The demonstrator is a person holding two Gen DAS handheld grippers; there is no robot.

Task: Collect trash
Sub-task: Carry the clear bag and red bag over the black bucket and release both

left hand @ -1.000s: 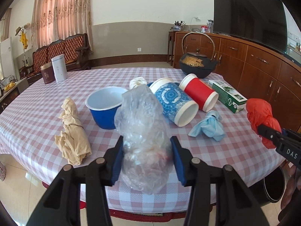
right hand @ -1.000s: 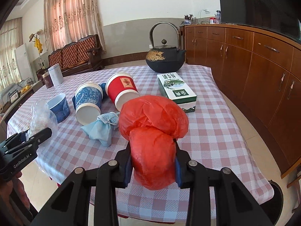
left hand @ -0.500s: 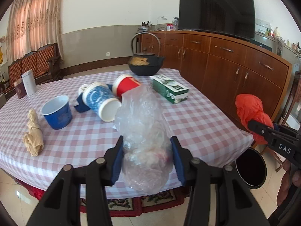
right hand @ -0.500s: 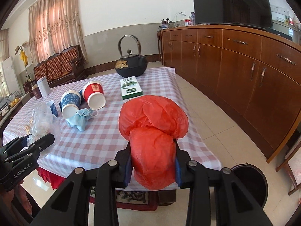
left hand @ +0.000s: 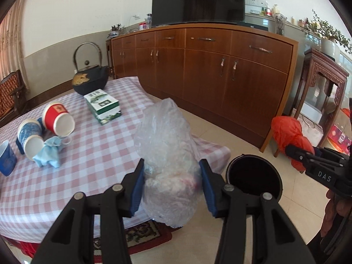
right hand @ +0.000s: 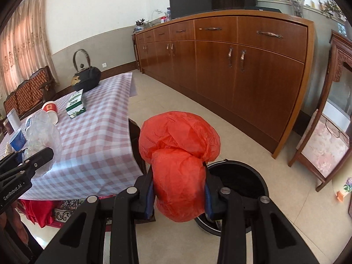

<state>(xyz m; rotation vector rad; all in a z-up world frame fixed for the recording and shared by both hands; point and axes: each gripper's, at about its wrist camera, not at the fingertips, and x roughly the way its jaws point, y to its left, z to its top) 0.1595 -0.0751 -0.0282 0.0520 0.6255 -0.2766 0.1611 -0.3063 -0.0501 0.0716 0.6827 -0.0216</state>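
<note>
My left gripper (left hand: 171, 187) is shut on a crumpled clear plastic bag (left hand: 168, 154), held in the air past the table's corner. My right gripper (right hand: 179, 188) is shut on a bunched red plastic bag (right hand: 179, 154), just above and left of a round black trash bin (right hand: 239, 182) standing on the floor. In the left wrist view the same bin (left hand: 254, 175) sits right of my fingers, with the red bag (left hand: 288, 136) and right gripper beyond it. The clear bag (right hand: 43, 136) also shows at the left of the right wrist view.
The checked table (left hand: 92, 154) carries a red cup (left hand: 58, 118), a blue-patterned cup (left hand: 29, 135), a blue cloth (left hand: 49, 151), a green box (left hand: 102, 105) and a black kettle (left hand: 89, 81). A long wooden sideboard (left hand: 209, 70) lines the wall. A dark chair (right hand: 137, 145) stands by the table.
Both grippers swung right, away from the table's top toward the floor beside it. The black bin has come much closer in both views. Both bags stay held.
</note>
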